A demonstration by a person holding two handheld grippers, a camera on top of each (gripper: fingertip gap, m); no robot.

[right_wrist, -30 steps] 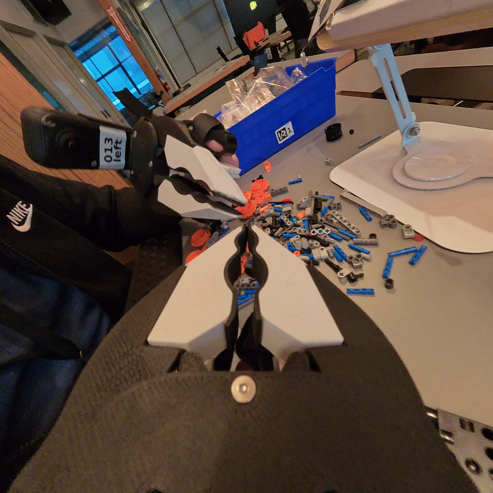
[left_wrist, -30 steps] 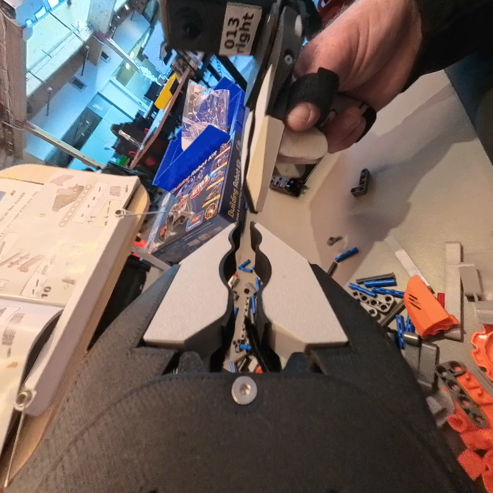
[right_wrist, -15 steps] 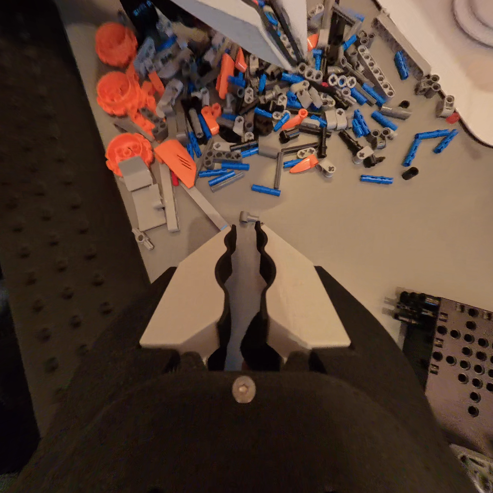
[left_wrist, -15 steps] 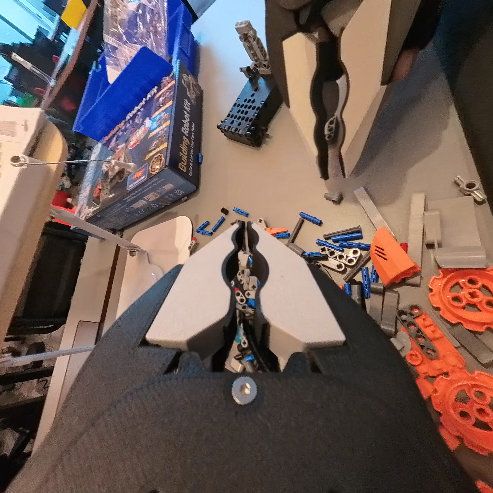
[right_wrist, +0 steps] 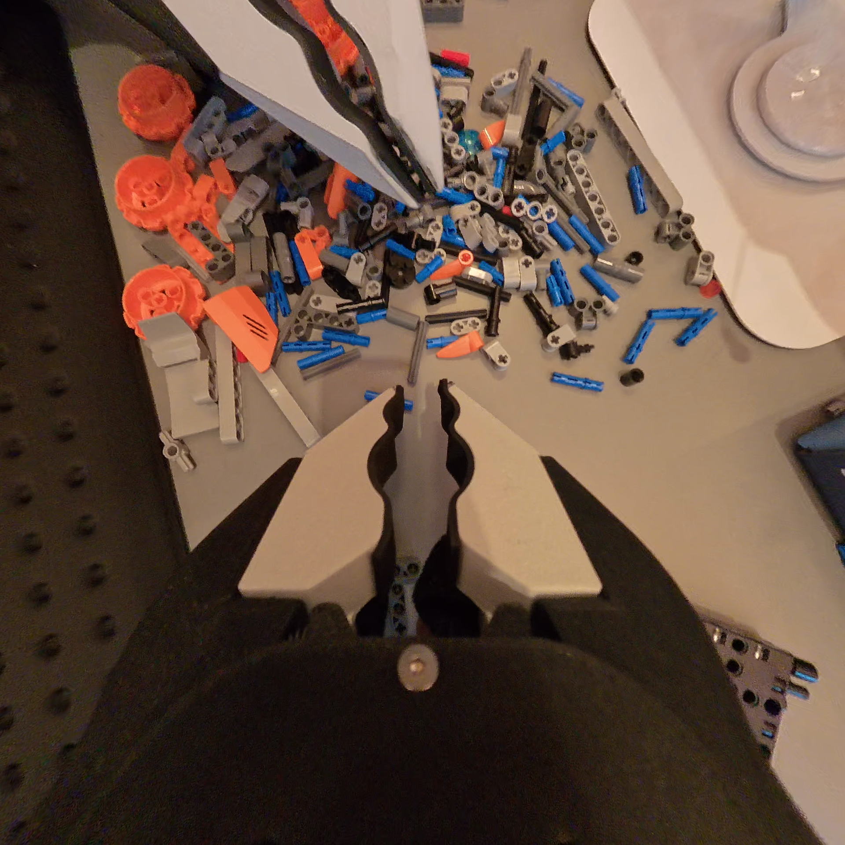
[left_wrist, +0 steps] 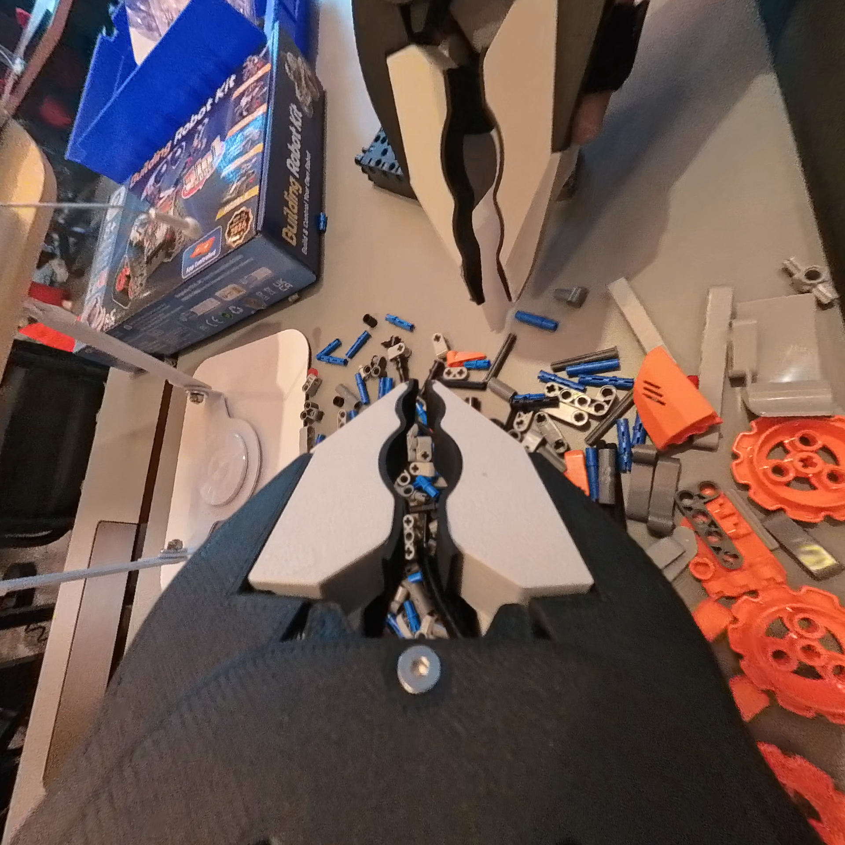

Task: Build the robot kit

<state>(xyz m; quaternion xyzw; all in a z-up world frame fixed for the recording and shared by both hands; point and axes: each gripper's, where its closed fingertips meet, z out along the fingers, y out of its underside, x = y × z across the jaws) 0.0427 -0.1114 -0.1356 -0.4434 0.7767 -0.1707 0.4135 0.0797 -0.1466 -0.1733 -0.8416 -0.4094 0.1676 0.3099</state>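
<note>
A heap of small grey, black, blue and orange building pieces (right_wrist: 457, 256) lies on the grey table; it also shows in the left wrist view (left_wrist: 571, 402). My left gripper (left_wrist: 423, 388) is shut, its tips down in the heap; the right wrist view shows it (right_wrist: 423, 199) from the front, and any piece between the tips is hidden. My right gripper (right_wrist: 420, 388) is slightly open and empty at the tips, over bare table at the heap's near edge, by a blue pin (right_wrist: 388, 398). It (left_wrist: 491, 297) points down next to a small grey connector (left_wrist: 569, 295).
Orange gear wheels (left_wrist: 800, 462) and an orange panel (left_wrist: 667, 402) lie at one side of the heap. A dark kit box (left_wrist: 219, 205), a blue bin (left_wrist: 169, 77), a white stand base (right_wrist: 731, 228), a black perforated block (right_wrist: 754, 676) and a black studded mat (right_wrist: 59, 411) surround it. The tips of one gripper are about 7 cm away from the tips of the other.
Both grippers tipped from level to pointing down at the table. My left gripper closed and went into the heap. My right gripper went from shut to slightly open.
</note>
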